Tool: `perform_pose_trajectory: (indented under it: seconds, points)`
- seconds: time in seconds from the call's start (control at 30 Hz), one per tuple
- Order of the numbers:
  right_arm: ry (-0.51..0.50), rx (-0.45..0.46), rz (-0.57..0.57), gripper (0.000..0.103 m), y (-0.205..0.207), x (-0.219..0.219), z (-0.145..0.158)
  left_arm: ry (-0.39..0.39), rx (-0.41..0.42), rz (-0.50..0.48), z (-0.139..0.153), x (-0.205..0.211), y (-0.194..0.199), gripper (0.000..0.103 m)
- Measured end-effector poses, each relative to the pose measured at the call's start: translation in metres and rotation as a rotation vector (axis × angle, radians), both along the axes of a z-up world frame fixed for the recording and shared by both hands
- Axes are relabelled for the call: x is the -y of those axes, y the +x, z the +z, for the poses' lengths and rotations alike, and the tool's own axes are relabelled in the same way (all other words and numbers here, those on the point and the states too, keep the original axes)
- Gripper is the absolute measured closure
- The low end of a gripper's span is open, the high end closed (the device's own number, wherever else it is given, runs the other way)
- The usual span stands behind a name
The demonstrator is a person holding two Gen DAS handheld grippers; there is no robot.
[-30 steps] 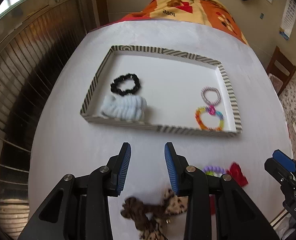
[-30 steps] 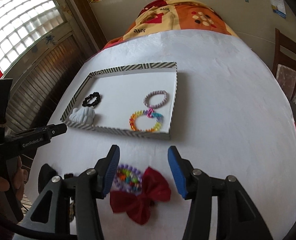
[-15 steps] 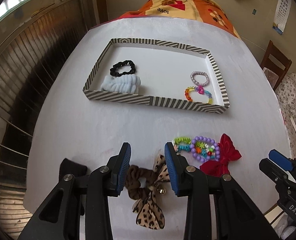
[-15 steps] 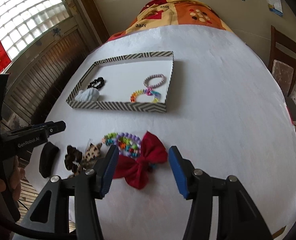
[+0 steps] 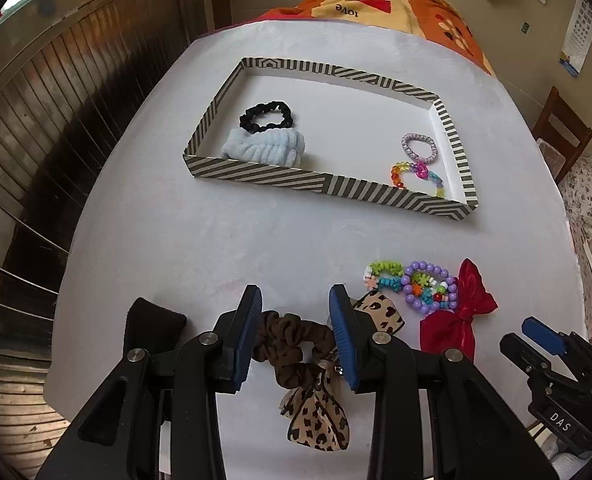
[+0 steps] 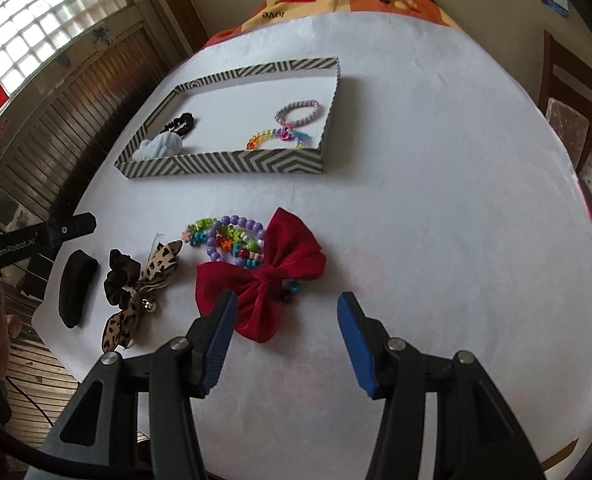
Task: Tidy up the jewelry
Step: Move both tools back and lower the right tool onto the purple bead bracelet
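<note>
The left gripper (image 5: 296,336) hung with its jaws parted and empty, straddling the brown scrunchie (image 5: 286,340) on the table's (image 5: 216,240) near edge, well short of the tray (image 5: 256,172). The right gripper (image 6: 284,344) gaped wide, holding nothing, just short of the red bow (image 6: 272,276). I judged the risk lay in tangles: the bow overlapped the beads (image 6: 232,240) beside it, so lifting it might have dragged them off. The scrunchie's leopard ribbon (image 5: 320,424) could have snagged likewise.
</note>
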State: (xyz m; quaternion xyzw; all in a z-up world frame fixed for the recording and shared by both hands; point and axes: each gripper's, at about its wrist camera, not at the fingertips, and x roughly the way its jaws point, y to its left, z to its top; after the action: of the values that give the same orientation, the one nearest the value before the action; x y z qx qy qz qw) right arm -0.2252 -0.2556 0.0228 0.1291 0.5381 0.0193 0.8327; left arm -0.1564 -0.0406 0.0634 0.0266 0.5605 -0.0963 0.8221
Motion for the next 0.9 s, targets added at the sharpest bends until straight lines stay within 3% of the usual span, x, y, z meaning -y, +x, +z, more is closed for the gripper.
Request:
perform_pose_trajectory:
  seconds: [0.27,0.67,0.7,0.8,0.9]
  points:
    - [0.010,0.013,0.132,0.048,0.043,-0.020,-0.005,-0.007,-0.045,-0.001,-0.011,-0.001,0.016,0.078]
    - [0.013,-0.119,0.334,0.051,0.103,-0.033,-0.056,-0.044,-0.098,0.087,-0.016,-0.046,0.039,0.078]
    - [0.017,-0.126,0.340,0.055,0.105,-0.033,-0.059,-0.047,-0.104,0.096,-0.017,-0.050,0.040,0.078]
    - [0.068,-0.121,0.352,0.085,0.107,-0.030,-0.064,-0.053,-0.117,0.127,-0.019,-0.065,0.041,0.078]
    - [0.088,-0.117,0.353,0.093,0.106,-0.031,-0.065,-0.048,-0.127,0.155,-0.021,-0.079,0.039,0.078]
